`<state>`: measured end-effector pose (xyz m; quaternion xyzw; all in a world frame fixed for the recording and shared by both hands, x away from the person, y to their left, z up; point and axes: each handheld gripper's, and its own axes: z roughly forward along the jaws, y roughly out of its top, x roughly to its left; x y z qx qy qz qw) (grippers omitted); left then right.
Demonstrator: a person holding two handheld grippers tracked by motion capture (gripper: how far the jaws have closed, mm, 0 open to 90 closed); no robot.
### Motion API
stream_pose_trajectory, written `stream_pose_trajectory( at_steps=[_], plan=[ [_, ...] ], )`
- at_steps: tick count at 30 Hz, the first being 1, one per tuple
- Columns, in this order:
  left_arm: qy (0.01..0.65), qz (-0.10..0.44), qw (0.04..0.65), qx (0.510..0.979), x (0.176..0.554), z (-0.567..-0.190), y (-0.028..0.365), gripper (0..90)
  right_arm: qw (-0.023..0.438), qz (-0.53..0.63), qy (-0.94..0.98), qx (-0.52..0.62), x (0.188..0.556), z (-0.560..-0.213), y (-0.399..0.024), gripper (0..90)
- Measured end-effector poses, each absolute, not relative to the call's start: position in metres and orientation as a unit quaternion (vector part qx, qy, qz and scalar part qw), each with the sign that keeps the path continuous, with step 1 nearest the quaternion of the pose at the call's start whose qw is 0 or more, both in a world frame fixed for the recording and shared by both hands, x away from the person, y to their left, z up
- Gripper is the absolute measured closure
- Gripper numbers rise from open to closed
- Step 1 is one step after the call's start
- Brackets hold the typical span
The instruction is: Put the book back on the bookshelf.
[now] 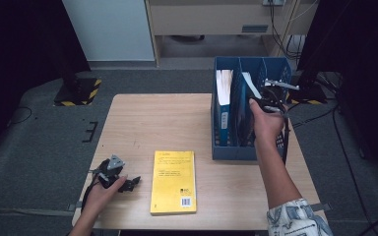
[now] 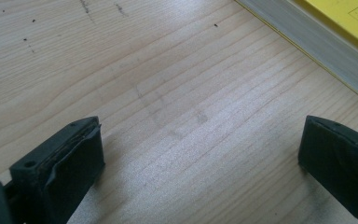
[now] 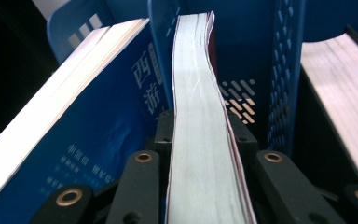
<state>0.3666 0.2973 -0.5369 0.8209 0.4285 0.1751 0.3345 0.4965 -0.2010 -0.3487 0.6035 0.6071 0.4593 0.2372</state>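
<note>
My right gripper (image 3: 200, 128) is shut on the page edge of a thin book with a dark red cover (image 3: 198, 84), which stands upright in the middle slot of a blue file rack (image 3: 286, 70). In the high view this gripper (image 1: 265, 102) reaches into the rack (image 1: 236, 150) from the right, and the held book (image 1: 249, 82) leans there. A blue book (image 1: 223, 96) fills the left slot. A yellow book (image 1: 173, 182) lies flat near the table's front edge. Just left of it, my left gripper (image 1: 132, 182) rests low and open, its jaws (image 2: 200, 140) wide over bare wood.
The wooden table (image 1: 142, 123) carries the rack at its right. Another pale-edged book (image 3: 345, 88) stands in the rack's right slot. The yellow book's edge (image 2: 326, 42) runs past the left gripper's top right. Grey carpet and cables surround the table.
</note>
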Motion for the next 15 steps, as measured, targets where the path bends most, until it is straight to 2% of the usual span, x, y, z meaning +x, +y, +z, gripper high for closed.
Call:
stream_pose_trajectory(
  at_steps=[15],
  plan=[
    [0.428,0.175,0.335,0.821,0.366,-0.537,0.297,0.0,0.23,0.461,0.612,0.6,0.484,-0.354,-0.196,66.4]
  ],
)
